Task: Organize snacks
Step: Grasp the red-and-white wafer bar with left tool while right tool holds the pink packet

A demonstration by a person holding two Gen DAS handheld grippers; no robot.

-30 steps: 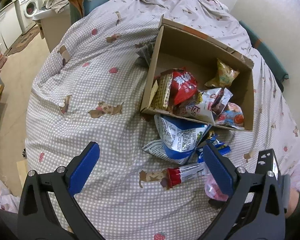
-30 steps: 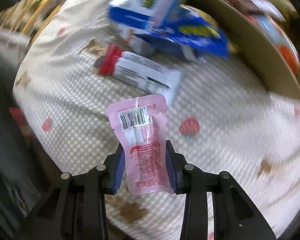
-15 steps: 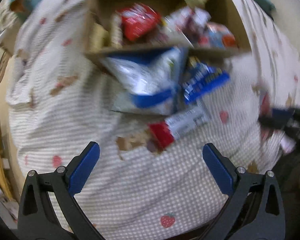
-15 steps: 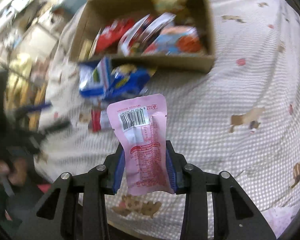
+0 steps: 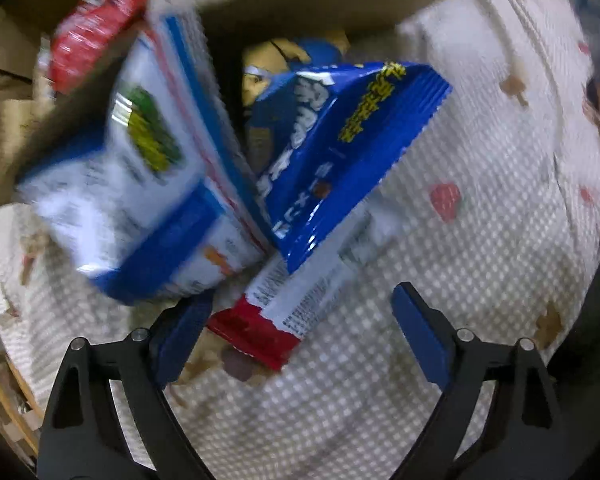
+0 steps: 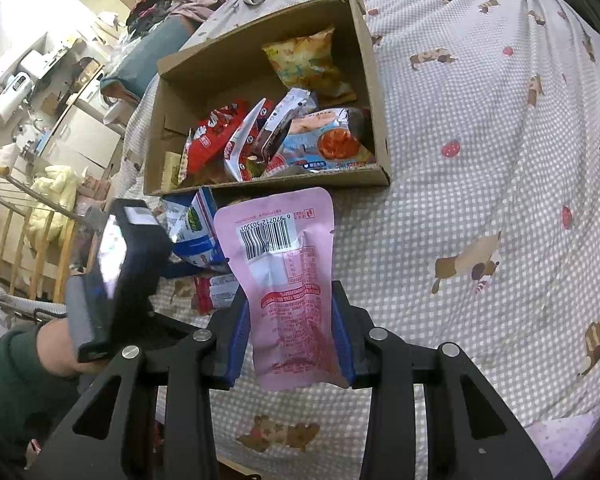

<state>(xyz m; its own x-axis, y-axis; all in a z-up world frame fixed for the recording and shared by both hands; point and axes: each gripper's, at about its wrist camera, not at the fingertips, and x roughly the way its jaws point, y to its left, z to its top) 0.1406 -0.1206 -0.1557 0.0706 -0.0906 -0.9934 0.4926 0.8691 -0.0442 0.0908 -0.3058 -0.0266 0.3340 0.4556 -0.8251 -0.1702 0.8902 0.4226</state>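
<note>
Two grippers are showing: the right gripper (image 6: 291, 344) is clamping one pink pouch (image 6: 286, 288) upright, its long axis pointing up and its barcode end on top, above the checked bedspread (image 6: 480, 168) in front of the box. The left gripper (image 5: 300, 340) is standing wide apart, low over three packets outside the box: a red-ended bar (image 5: 296, 304) between its fingers, a blue bag (image 5: 340, 152) and a white-blue bag (image 5: 140, 184). One cardboard box (image 6: 376, 92) is holding about six snack packets, among them a yellow bag (image 6: 306, 64) and a red bag (image 6: 214, 132).

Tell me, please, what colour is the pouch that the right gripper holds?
Pink, with a white barcode patch; the pouch shows best in the right wrist view.
</note>
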